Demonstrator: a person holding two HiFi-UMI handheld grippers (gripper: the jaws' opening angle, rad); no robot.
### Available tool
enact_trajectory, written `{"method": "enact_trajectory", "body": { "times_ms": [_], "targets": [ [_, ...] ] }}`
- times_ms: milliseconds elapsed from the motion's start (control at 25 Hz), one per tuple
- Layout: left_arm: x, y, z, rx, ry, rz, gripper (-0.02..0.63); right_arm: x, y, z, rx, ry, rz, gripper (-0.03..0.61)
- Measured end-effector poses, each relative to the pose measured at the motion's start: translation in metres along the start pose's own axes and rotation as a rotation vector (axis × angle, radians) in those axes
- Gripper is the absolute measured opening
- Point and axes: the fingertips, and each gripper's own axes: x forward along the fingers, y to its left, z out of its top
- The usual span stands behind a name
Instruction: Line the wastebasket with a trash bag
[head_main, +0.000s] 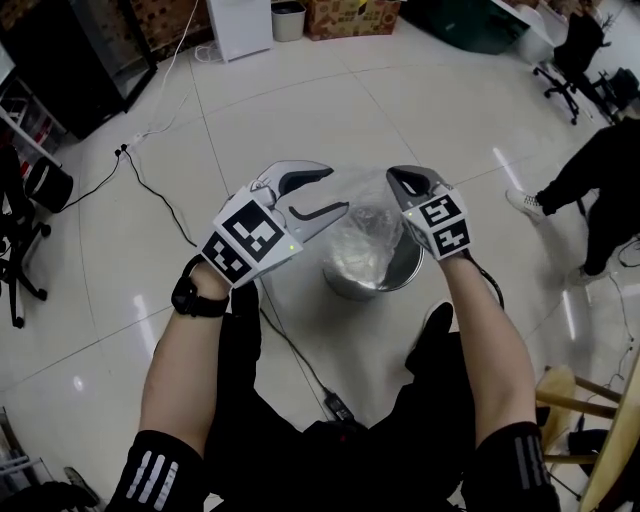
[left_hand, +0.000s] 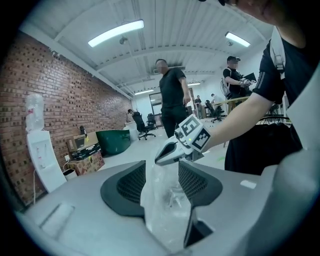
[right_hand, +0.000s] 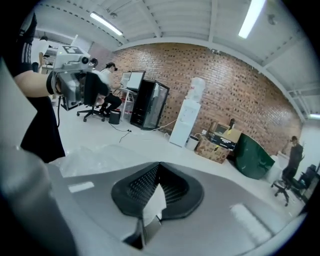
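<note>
A round metal wastebasket (head_main: 347, 284) stands on the tiled floor in front of me. Above it a clear trash bag (head_main: 366, 226) is stretched between both grippers and hangs into the basket. My left gripper (head_main: 336, 190) holds a thick bunch of the bag (left_hand: 165, 205) that fills the gap between its pads. My right gripper (head_main: 394, 174) is shut on a thin edge of the film (right_hand: 154, 204). More of the bag (right_hand: 95, 157) spreads out to the left in the right gripper view. The right gripper (left_hand: 160, 159) also shows just beyond the left jaws.
A black cable (head_main: 160, 205) runs across the floor left of the basket. A person in black (head_main: 600, 180) stands at the right near an office chair (head_main: 570, 60). A wooden stool (head_main: 565, 395) is at my right. Another person (left_hand: 172, 102) stands farther off.
</note>
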Motion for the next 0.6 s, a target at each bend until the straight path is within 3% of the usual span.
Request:
{"method": "enact_trajectory", "body": {
  "times_ms": [320, 600],
  "targets": [
    [0.016, -0.004, 0.011, 0.007, -0.013, -0.023, 0.199, -0.013, -0.06, 0.009, 0.075, -0.039, -0.119, 0.007],
    [0.022, -0.007, 0.004, 0.007, 0.006, -0.029, 0.199, -0.005, -0.011, -0.064, 0.133, 0.067, -0.056, 0.006]
  ]
}}
